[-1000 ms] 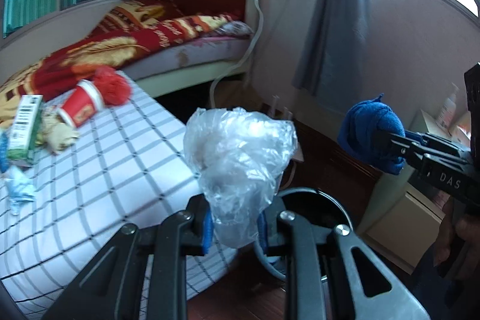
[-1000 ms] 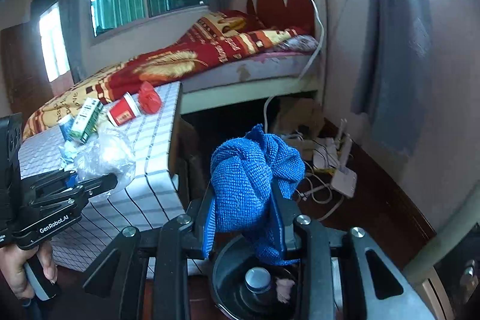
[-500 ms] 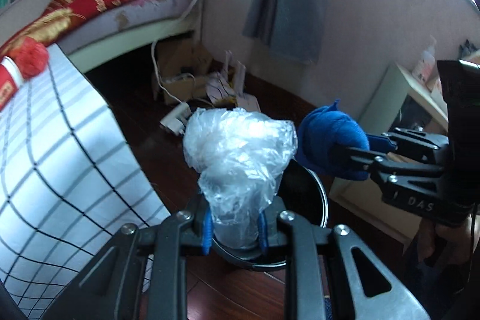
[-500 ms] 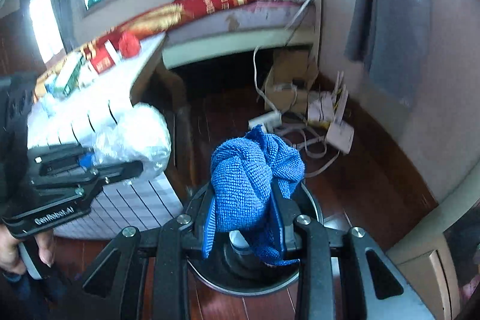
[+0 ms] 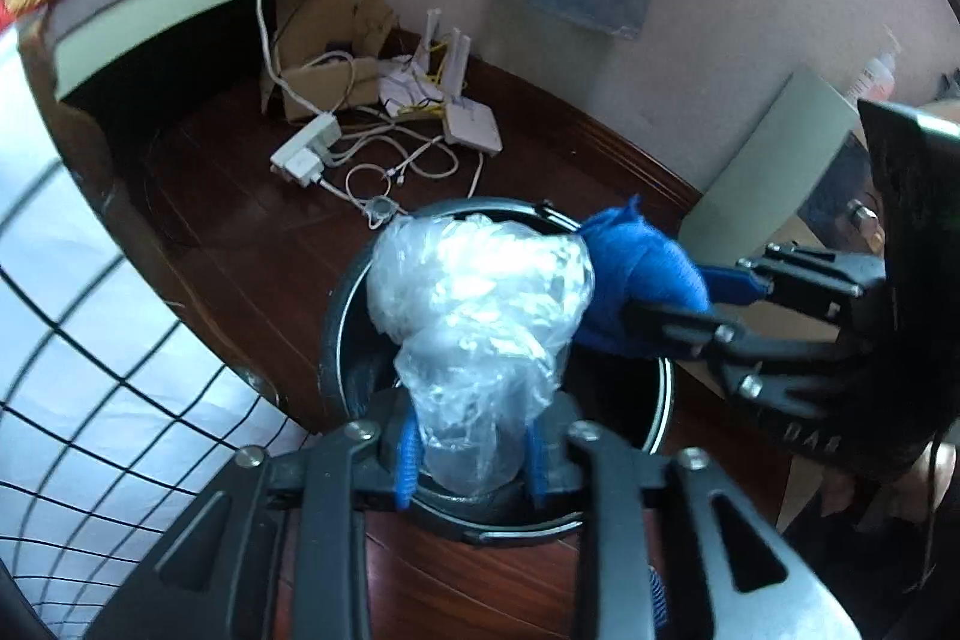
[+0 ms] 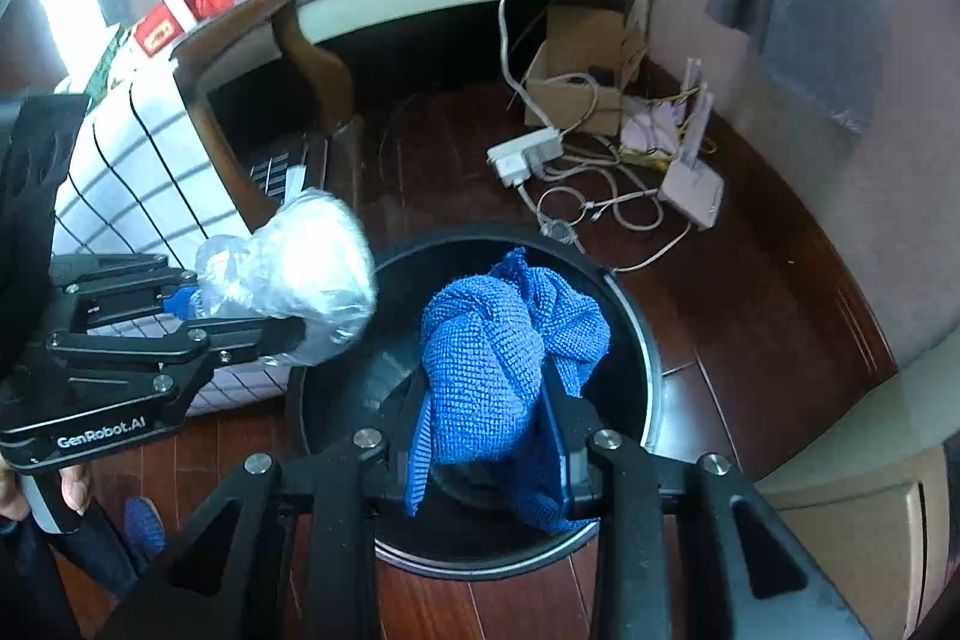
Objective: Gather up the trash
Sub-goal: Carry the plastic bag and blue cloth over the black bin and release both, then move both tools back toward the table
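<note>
My left gripper (image 5: 474, 466) is shut on a crumpled clear plastic bag (image 5: 480, 304) and holds it over the open black trash bin (image 5: 342, 328) on the floor. My right gripper (image 6: 492, 454) is shut on a balled blue cloth (image 6: 492, 346) and holds it over the same bin (image 6: 648, 340). In the left wrist view the blue cloth (image 5: 636, 280) sits just right of the bag, touching or nearly so. In the right wrist view the bag (image 6: 294, 274) hangs over the bin's left rim.
A table with a white checked cloth (image 5: 90, 340) stands left of the bin, with a red cup (image 6: 159, 34) and other litter on it. A power strip, cables and a router (image 5: 384, 148) lie on the dark wood floor beyond. A pale cabinet (image 6: 858, 532) stands at right.
Both grippers have tilted down and moved in over the bin, each still holding its item. The bag and the cloth have come closer together.
</note>
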`<state>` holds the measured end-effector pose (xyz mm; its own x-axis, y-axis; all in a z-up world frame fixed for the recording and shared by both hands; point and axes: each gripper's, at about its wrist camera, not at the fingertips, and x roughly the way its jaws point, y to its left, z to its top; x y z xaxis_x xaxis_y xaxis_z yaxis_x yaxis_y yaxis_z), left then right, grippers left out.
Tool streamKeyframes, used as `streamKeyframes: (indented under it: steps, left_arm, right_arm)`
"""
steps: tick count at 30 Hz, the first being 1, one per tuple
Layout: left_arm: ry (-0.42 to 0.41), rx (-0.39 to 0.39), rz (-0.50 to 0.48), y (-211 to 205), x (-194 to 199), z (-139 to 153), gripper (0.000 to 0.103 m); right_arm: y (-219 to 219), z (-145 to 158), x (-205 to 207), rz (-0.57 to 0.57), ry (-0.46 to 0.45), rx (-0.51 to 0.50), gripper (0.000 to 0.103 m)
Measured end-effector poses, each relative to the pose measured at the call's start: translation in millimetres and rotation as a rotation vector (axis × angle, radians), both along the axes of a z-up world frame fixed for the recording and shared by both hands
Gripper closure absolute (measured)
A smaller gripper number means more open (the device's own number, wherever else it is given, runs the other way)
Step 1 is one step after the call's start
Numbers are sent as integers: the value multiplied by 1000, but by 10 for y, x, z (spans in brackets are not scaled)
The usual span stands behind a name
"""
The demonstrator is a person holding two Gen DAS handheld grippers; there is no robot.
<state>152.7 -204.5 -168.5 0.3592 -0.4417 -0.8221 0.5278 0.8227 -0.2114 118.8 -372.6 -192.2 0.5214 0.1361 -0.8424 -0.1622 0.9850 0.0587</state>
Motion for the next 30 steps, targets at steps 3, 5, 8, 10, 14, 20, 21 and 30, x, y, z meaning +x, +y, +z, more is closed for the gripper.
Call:
streamKeyframes:
  steps: [3,5,8,10,14,20,21,30]
  left_arm:
    - [-46,26,80,101,1,38,18]
    - [-77,61,128,210,-12,89,4]
    - [-111,87,163,347,-55,160,3]
    - [-138,102,194,435,-82,223,0]
    - [-177,98,217,548,-123,341,0]
    - [-214,100,230,608,-136,521,0]
    - [-219,97,235,599,-117,543,0]
    - [-318,95,315,952,-211,970,0]
  right_arm:
    - [-69,-148,68,-56,20,-74,0]
    - [-137,-199,81,-85,46,-80,0]
    - [-189,-153,68,-113,37,-91,0]
    - [-180,-73,44,-126,14,-94,0]
    - [-127,107,24,-142,-31,-81,0]
    - [26,380,2,-140,-87,-70,0]
    - [61,436,-1,-140,-100,-69,0]
    - [450,964,1,-114,-223,-59,0]
